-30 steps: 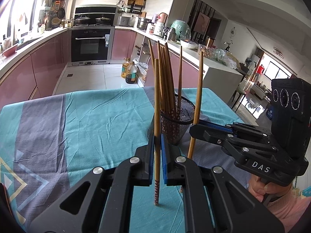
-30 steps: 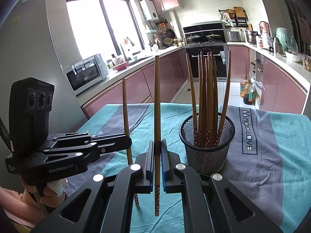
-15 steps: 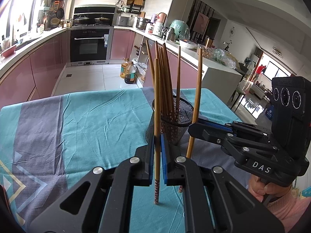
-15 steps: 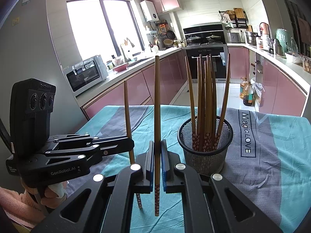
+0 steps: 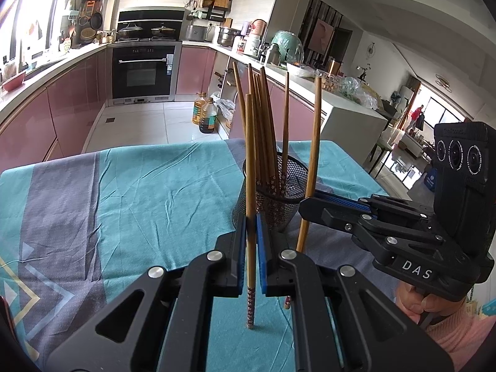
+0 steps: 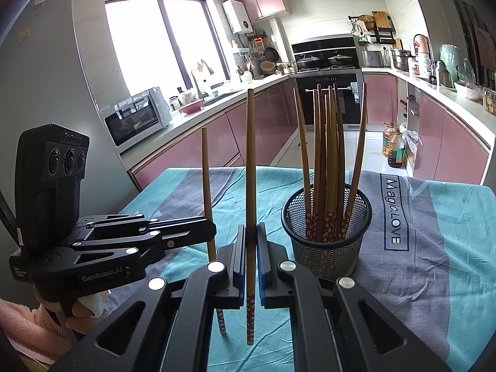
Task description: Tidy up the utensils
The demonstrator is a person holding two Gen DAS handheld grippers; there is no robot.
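The left gripper point(image 5: 251, 238) is clamping one upright brown wooden chopstick point(image 5: 250, 186) between blue-padded jaws — patterned tip pointing down. Beside it, the right gripper point(image 5: 310, 207) is gripping a second wooden chopstick point(image 5: 313, 155), slightly tilted. Behind both, a black wire-mesh cup point(image 5: 272, 198) is holding more chopsticks point(image 5: 263, 124) on the teal-and-grey tablecloth point(image 5: 124, 192).

Oven point(image 5: 142, 74), oil bottles point(image 5: 206, 113), microwave point(image 6: 136, 119), teal tablecloth point(image 5: 139, 192).
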